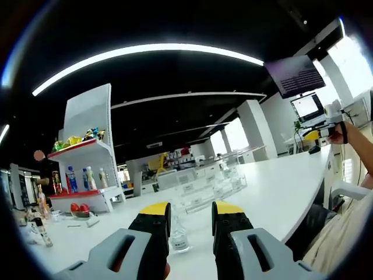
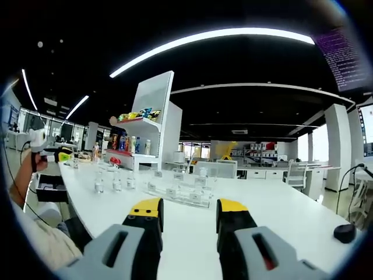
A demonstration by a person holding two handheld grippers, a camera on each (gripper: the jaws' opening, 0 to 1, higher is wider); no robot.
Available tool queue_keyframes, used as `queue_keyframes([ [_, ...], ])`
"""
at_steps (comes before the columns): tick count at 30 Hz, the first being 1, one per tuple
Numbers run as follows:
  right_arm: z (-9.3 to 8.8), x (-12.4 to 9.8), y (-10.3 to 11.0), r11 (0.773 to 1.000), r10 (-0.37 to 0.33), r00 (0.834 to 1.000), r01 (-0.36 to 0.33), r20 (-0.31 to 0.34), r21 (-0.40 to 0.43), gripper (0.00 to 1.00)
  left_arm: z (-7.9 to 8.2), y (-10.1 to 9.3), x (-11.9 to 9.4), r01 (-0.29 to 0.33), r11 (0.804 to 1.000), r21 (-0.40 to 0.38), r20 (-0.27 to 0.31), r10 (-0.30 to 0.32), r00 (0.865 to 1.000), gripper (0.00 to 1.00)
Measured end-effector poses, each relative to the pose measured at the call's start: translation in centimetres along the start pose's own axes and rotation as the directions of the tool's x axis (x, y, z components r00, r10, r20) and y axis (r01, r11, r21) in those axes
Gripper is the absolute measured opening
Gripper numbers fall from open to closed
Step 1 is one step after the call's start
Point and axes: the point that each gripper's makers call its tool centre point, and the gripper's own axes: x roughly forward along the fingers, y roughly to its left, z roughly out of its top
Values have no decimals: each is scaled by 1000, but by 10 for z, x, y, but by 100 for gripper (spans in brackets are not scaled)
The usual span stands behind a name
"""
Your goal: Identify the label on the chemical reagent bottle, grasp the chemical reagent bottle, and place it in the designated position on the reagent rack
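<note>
In the left gripper view my left gripper (image 1: 191, 211) is open, its yellow-tipped jaws well apart above the white table (image 1: 274, 192). A small clear reagent bottle (image 1: 178, 236) stands on the table, seen in the gap between the jaws and untouched by them. Beyond it lies the clear acrylic reagent rack (image 1: 205, 188) with labelled slots. In the right gripper view my right gripper (image 2: 189, 210) is also open and holds nothing. The reagent rack (image 2: 179, 190) sits ahead of it, with three small clear bottles (image 2: 116, 184) to its left.
A white display shelf (image 1: 87, 151) with drink bottles and snacks stands at the table's far end, also seen as the shelf (image 2: 148, 131). A black puck-like object (image 2: 345, 232) lies at the right. The person's hand holds the other gripper (image 1: 332, 114), and likewise the other gripper (image 2: 38, 140).
</note>
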Motion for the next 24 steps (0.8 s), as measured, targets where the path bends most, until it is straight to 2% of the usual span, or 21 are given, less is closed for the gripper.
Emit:
queue_keyframes([
  [10,-1,-4,0,1000,8,1000,-8,2,-3,36,3,1,-5,-6,1000,5,7,6,1000,29],
  [24,-1,6,-2,1000,12,1000,-12,-19,-6,36,-3,-1,11,18,1000,7,-29,-18,999,29],
])
